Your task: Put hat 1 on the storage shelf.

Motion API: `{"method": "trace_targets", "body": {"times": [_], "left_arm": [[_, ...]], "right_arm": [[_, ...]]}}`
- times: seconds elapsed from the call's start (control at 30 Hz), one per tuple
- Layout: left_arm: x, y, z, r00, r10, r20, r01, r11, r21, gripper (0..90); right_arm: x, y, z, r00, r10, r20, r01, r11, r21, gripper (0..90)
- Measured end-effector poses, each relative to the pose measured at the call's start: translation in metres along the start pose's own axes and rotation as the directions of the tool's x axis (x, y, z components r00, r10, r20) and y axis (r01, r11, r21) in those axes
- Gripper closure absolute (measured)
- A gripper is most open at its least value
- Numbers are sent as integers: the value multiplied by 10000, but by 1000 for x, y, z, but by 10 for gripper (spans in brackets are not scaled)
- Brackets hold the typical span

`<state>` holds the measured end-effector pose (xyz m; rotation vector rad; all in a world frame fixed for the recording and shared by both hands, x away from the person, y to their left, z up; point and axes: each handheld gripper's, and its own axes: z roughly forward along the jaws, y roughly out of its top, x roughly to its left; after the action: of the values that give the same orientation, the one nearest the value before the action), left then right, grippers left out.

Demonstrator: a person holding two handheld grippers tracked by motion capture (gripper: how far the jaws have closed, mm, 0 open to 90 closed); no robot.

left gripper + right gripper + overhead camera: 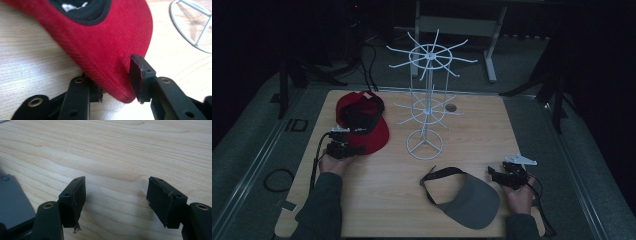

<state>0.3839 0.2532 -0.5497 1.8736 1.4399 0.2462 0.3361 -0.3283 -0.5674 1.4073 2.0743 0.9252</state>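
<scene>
The left gripper (343, 142) has its jaws spread around the brim of the red cap (105, 47), not yet pinching it. The right gripper (504, 172) is open over bare table (125, 150), just beside the grey visor (467, 197). A white wire rack (426, 95) stands between them.

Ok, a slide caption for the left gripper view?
Left hand-held gripper open around the red cap brim, beside the white rack base.

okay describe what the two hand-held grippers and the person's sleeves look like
Both are black. The left hand-held gripper trails a black cable. The right hand-held gripper carries a grey three-cornered plate; its worn pads shed frayed threads. The sleeves are dark grey-green.
</scene>
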Motion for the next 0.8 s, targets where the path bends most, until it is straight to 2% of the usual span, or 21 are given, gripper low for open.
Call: {"method": "trace_targets", "body": {"times": [0.13,0.43,0.57,0.8], "left_arm": [[0,-2,-1,9997,-84,243,92,9995,-318,721],[-4,-4,-4,9991,-12,421,48,9963,-857,834],[-8,-4,-6,9991,272,315,-239,9947,-1001,855],[-11,-3,-12,9990,432,125,-413,9918,-1208,859]], "right_arm": [[0,0,0,10000,0,-3,0,10000,-2,317],[0,0,0,10000,-1,-11,1,10000,0,314],[0,0,0,10000,-7,-15,7,10000,2,313],[0,0,0,10000,-5,-20,5,10000,4,312]]}}
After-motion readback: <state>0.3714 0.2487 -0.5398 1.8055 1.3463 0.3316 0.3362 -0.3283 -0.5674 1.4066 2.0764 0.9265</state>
